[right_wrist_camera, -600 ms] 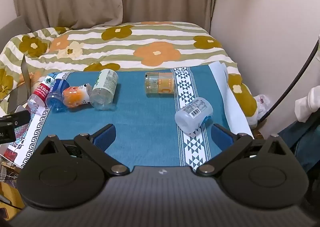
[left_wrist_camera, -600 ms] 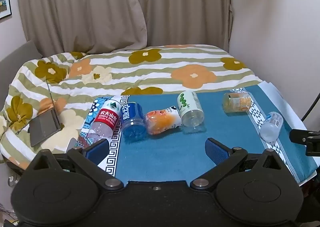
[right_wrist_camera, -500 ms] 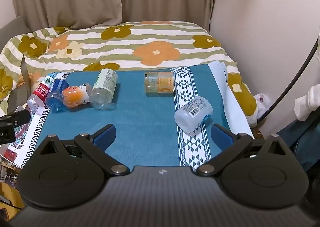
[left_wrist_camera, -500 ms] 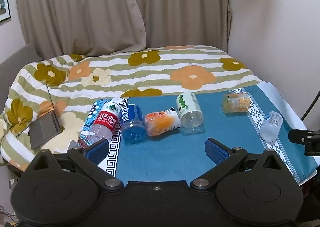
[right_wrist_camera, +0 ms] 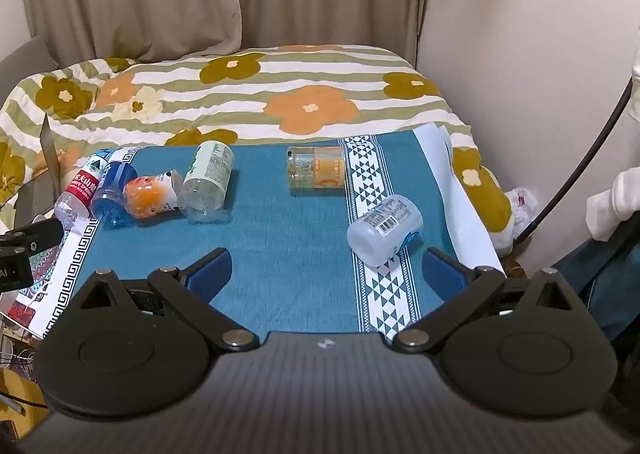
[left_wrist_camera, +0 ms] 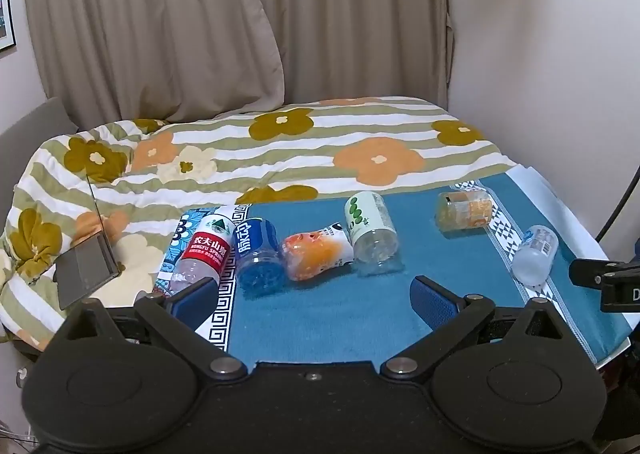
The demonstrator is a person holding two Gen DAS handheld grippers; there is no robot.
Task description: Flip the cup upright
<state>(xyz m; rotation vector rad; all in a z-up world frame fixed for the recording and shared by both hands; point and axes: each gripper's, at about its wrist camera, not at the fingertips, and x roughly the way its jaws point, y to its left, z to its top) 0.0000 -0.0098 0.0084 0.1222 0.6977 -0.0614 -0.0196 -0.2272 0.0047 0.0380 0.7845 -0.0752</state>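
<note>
Several cut bottle cups lie on their sides on a blue cloth (left_wrist_camera: 340, 314). From the left: a red-label one (left_wrist_camera: 204, 254), a blue one (left_wrist_camera: 256, 254), an orange one (left_wrist_camera: 316, 254), a green-dotted white one (left_wrist_camera: 370, 226), an amber one (left_wrist_camera: 464, 208) and a frosted one (left_wrist_camera: 536, 254). In the right wrist view the frosted cup (right_wrist_camera: 384, 228) lies just ahead of my open right gripper (right_wrist_camera: 326, 268), with the amber cup (right_wrist_camera: 316, 172) farther back. My left gripper (left_wrist_camera: 314, 294) is open and empty, just short of the left group.
The cloth covers a table against a bed with a flowered quilt (left_wrist_camera: 280, 150). A laptop (left_wrist_camera: 86, 270) lies on the bed at the left. Curtains and a wall stand behind. The table's right edge (right_wrist_camera: 460, 194) drops off near the frosted cup.
Both grippers have shifted slightly; the left view has tilted up a little. The cups have not moved and both grippers stay open.
</note>
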